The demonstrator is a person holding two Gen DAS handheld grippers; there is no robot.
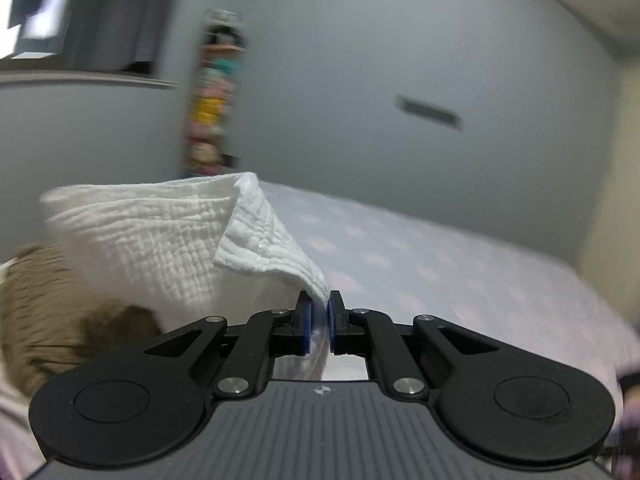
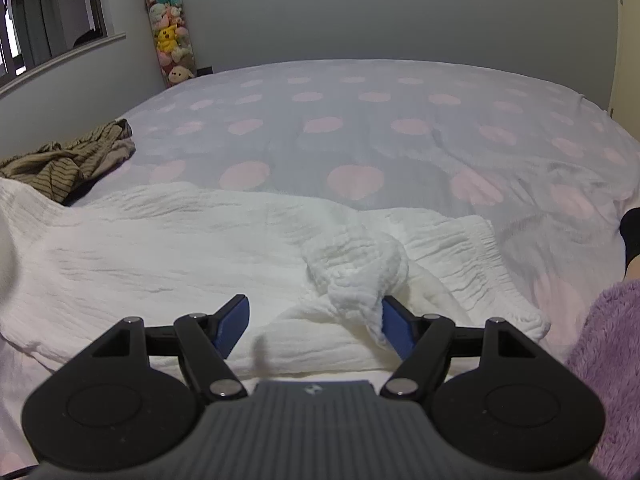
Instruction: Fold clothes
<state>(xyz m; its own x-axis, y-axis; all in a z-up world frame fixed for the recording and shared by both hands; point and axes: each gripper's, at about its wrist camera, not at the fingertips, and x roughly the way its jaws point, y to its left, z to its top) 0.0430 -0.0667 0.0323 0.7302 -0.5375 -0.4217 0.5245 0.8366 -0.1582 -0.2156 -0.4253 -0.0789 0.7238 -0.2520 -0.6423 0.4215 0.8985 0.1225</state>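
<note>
Left wrist view: motion blur smears most of the bkgd, so we can't make out the dark bar on the grey wall or the stack of coloured shapes in the corner. Our left gripper (image 1: 319,309) has its two blue-padded fingers pinched tight on one hem edge of the white crinkled cotton garment (image 1: 160,236), which rises up-left from the pads in a lifted fold w/ a corner flopped over. The cloth hides part of one brown striped garment (image 1: 44,304) at far left, cut off by the frame edge. The gripper points roughly level, over the polka-dot bedsheet (image 1: 420,256).

Right wrist view: sharp here. Our right gripper (image 2: 316,320) stands wide apart, fingers angled down toward the bed; a bunched lump of the white garment (image 2: 160,248) rests against the right blue pad (image 2: 394,328), nothing clamped. The garment is spread across the sheet's (image 2: 360,128) near edge. We count one brown garment (image 2: 68,160) crumpled at left and one clear tube of plush toys (image 2: 172,36) in the corner. The purple fuzzy sleeve (image 2: 604,372) is cut off at right.
</note>
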